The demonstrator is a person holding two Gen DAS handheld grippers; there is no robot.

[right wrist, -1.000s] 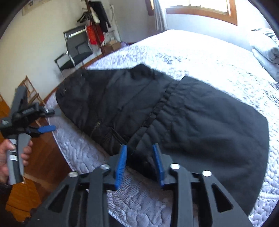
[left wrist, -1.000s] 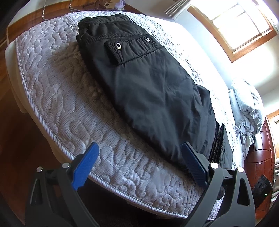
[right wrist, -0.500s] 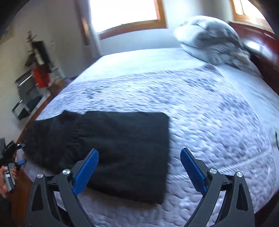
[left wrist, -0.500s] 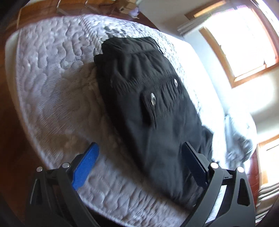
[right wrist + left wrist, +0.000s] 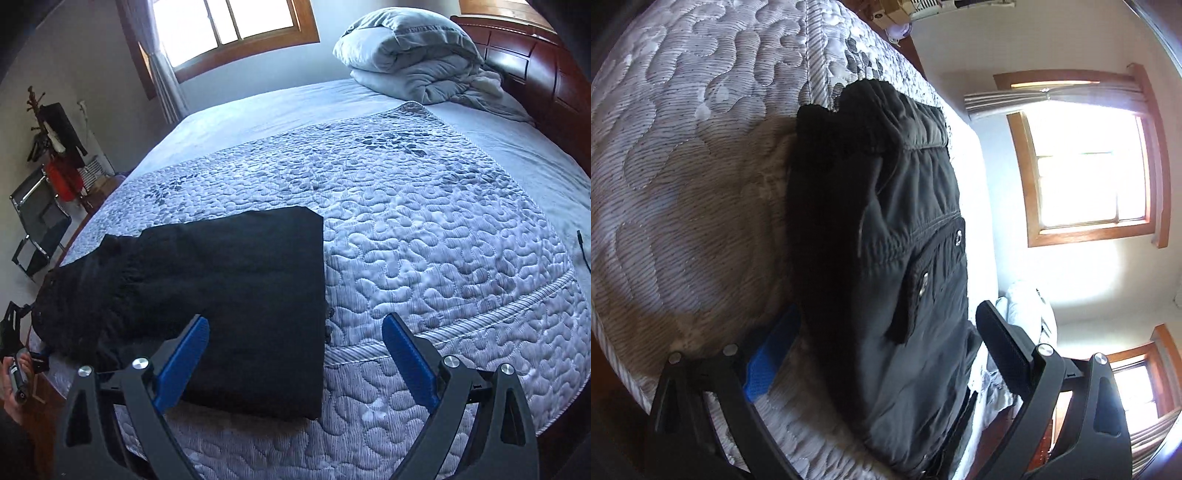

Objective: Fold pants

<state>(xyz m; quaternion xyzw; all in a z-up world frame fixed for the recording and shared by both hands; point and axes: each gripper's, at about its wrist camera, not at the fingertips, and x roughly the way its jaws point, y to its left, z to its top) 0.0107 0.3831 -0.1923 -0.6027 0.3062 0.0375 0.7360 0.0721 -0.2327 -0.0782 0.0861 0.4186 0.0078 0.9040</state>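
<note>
Both black grippers, left (image 5: 886, 350) and right (image 5: 295, 354), now spread empty, the right's jaws having just opened off the folded black padded pants (image 5: 221, 280); folding looks nearly done.

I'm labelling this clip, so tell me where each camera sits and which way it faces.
Left wrist: on the left claw, open, looking along the folded black pants on the quilted grey bedspread toward a window.
Right wrist: on the right claw, open, jaws just opened, facing the crumpled grey duvet; a hand shows at left.
Shared: pants, bedspread.
</note>
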